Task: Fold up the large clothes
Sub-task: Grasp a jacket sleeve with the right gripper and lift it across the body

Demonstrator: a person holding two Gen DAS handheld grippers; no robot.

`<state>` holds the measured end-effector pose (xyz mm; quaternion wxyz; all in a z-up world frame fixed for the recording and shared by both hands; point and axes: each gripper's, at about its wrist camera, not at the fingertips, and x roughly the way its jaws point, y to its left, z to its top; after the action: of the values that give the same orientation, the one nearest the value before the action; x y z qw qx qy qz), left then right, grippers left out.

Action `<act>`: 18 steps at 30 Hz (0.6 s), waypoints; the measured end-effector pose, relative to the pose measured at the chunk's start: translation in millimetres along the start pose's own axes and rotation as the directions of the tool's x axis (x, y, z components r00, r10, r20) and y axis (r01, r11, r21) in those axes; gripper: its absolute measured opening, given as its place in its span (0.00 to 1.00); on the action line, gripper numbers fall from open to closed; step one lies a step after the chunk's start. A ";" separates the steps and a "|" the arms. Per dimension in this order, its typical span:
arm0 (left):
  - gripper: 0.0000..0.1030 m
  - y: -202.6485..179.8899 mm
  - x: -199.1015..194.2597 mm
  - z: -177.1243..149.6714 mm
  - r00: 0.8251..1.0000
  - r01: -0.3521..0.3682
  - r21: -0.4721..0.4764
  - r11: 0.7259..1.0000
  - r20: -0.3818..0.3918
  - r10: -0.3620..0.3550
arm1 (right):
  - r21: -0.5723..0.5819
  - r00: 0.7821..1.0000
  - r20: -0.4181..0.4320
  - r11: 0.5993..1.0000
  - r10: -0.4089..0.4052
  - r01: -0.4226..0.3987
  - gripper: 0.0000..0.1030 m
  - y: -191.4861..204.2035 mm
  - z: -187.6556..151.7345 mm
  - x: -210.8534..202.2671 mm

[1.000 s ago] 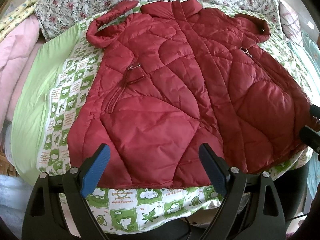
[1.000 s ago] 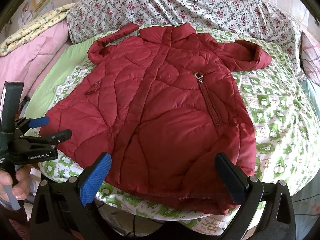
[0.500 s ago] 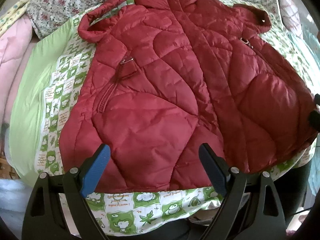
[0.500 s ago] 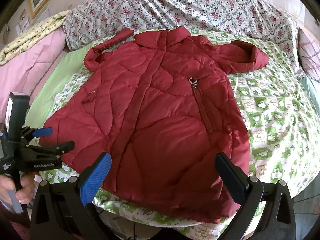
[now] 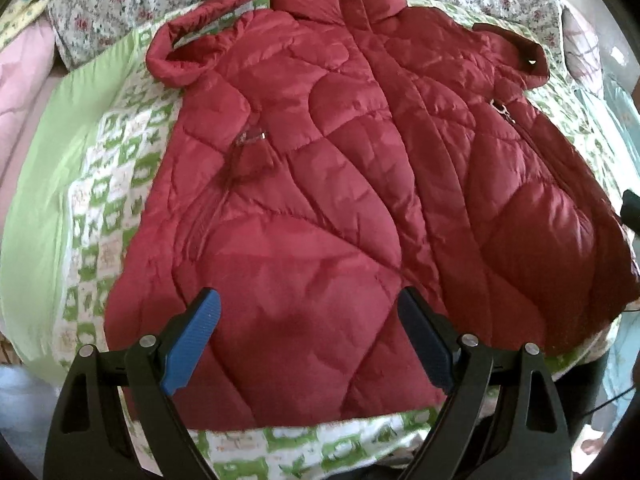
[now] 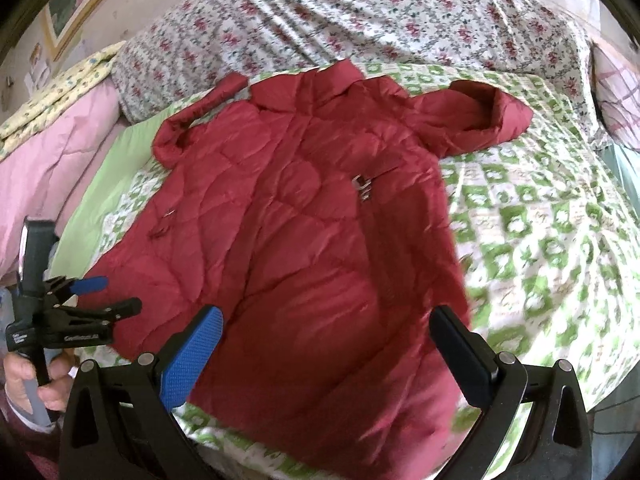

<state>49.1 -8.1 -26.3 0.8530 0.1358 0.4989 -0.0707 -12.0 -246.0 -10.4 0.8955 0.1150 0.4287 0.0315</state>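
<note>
A dark red quilted jacket (image 5: 340, 184) lies flat, front up, on a green and white patterned bedsheet (image 5: 100, 208), collar at the far side, both sleeves folded near the shoulders. It also shows in the right wrist view (image 6: 312, 248). My left gripper (image 5: 308, 340) is open and empty, hovering over the jacket's lower left part near the hem. My right gripper (image 6: 326, 356) is open and empty over the jacket's lower right part. The left gripper also shows in the right wrist view (image 6: 96, 296), held in a hand beside the jacket's left hem corner.
A floral quilt (image 6: 380, 20) lies behind the jacket. Pink bedding (image 6: 48, 152) is piled at the left. The bed's near edge (image 5: 304, 452) runs just below the hem. A striped pillow (image 6: 616, 92) sits at the far right.
Both grippers have moved forward over the jacket's hem; the jacket looms larger in both views. The jacket has not moved. Both grippers stay open.
</note>
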 end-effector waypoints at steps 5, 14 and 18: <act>0.88 5.2 6.2 16.9 1.000 0.012 0.000 1.000 0.010 -0.012 | 0.025 0.998 0.012 0.998 -0.054 0.054 1.00 -33.4 32.6 12.4; 0.88 21.1 21.2 53.8 1.000 -0.014 -0.026 1.000 0.018 0.014 | 0.106 0.981 0.056 0.979 -0.183 0.177 0.99 -113.3 124.2 39.9; 0.88 30.1 29.5 69.4 1.000 -0.022 -0.052 0.998 0.012 0.022 | 0.120 0.969 0.062 0.965 -0.241 0.233 0.95 -142.9 167.1 65.3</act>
<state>129.1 0.1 -14.8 0.8600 0.1188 0.4938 -0.0494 152.7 -404.6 7.9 0.9007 0.1139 0.4062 -0.1042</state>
